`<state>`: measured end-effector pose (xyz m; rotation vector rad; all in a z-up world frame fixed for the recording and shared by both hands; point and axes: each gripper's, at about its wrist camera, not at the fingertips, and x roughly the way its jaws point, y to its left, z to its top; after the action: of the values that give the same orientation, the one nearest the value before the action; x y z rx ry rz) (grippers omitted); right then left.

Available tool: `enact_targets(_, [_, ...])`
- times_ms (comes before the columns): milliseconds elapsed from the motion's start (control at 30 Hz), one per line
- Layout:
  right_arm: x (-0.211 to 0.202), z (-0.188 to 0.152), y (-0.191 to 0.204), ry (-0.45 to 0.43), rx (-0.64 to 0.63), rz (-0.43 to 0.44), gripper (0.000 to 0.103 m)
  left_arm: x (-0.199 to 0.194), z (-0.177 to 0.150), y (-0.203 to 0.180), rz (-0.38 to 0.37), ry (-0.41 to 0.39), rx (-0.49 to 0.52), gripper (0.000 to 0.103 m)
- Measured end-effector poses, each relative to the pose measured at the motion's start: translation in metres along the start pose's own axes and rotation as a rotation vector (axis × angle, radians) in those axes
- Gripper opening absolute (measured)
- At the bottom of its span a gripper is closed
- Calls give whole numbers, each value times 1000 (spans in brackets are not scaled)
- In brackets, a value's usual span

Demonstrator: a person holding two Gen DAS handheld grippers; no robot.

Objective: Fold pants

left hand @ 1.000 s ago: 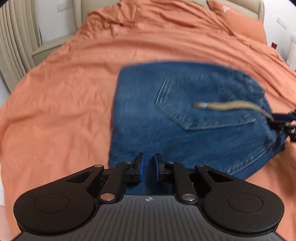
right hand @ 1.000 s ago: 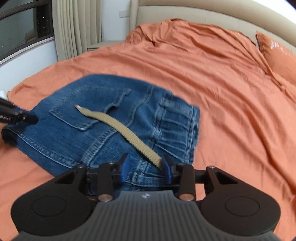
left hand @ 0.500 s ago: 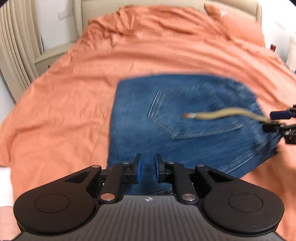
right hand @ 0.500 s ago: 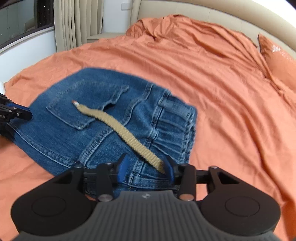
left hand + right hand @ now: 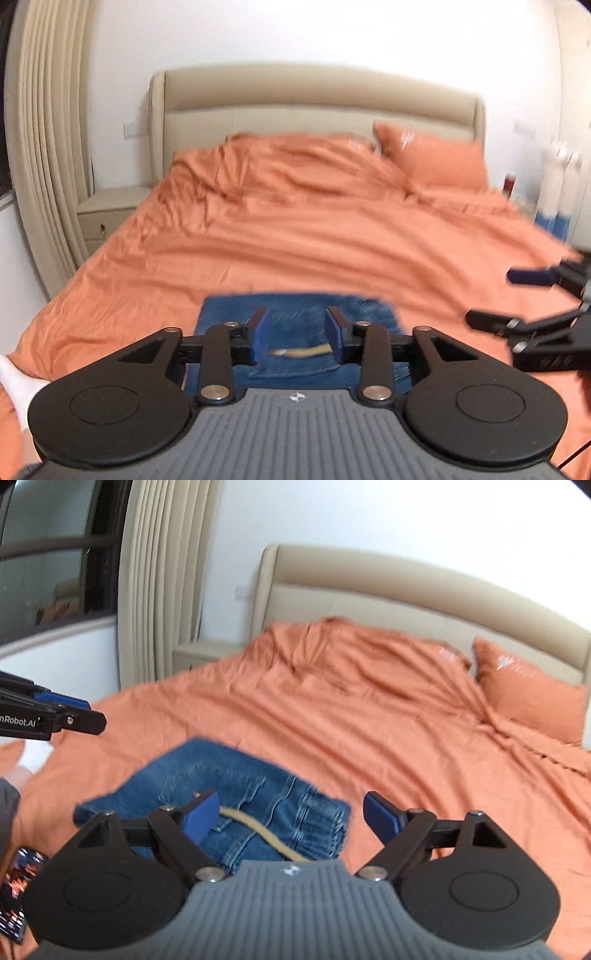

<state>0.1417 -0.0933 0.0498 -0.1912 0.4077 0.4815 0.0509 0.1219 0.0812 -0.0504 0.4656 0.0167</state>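
Left two-finger gripper (image 5: 295, 334) is hanging with jaws parted, holding nothing; right two-finger gripper (image 5: 284, 814) is gaping wide, likewise empty; folded blue denim pants (image 5: 258, 812) with tan woven drawstring (image 5: 258, 830) are lying just beneath both on the orange bedsheet (image 5: 369, 738); fold probably complete, though blurred.

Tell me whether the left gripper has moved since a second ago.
Yes. The left gripper has opened, pulled back and tilted up: the folded jeans, earlier filling its view, now sit low behind its fingers, and the headboard shows.
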Motion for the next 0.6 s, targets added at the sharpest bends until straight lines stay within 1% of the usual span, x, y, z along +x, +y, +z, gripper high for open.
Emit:
enact_targets(67, [-21,2,0,-32,14,-15,82,-18,6,-7,-24,-33,-32,46])
enact_targets(100, [-33,1,0,-50,23,-22,82,-26,7,-10,-25,-46,-50,50])
enact_targets(133, [-44,0,1,-68,33,-29,82,-34,8,-13,-20,-61,-63,54])
enact_targets(200, [-64,-2,4,-100,61,-42,82,-47,8,-22,-6,-85,-65,56])
enact_targets(267, [-81,-7,7,-123,92,-56,82,-57,4,-31,32,-94,-70,59])
enact_targets(333, [-94,-14,10,-142,116,-68,82,-63,-3,-40,58,-98,-79,68])
enact_targets(367, [-100,-18,13,-150,125,-77,82,-67,-9,-43,61,-115,-83,72])
enact_targets(400, [-106,-22,16,-161,134,-97,82,-68,-15,-46,72,-125,-88,78])
enact_targets(433, [-111,-27,19,-173,140,-120,82,-69,-21,-47,90,-125,-89,81])
enact_targets(500, [-116,-35,24,-178,141,-157,82,-66,-33,-50,139,-100,-65,82])
enact_targets(567, [-116,-43,29,-166,151,-169,82,-59,-44,-52,193,-70,-39,83])
enact_targets(600, [-115,-47,32,-159,164,-166,82,-55,-49,-52,206,-53,-21,85])
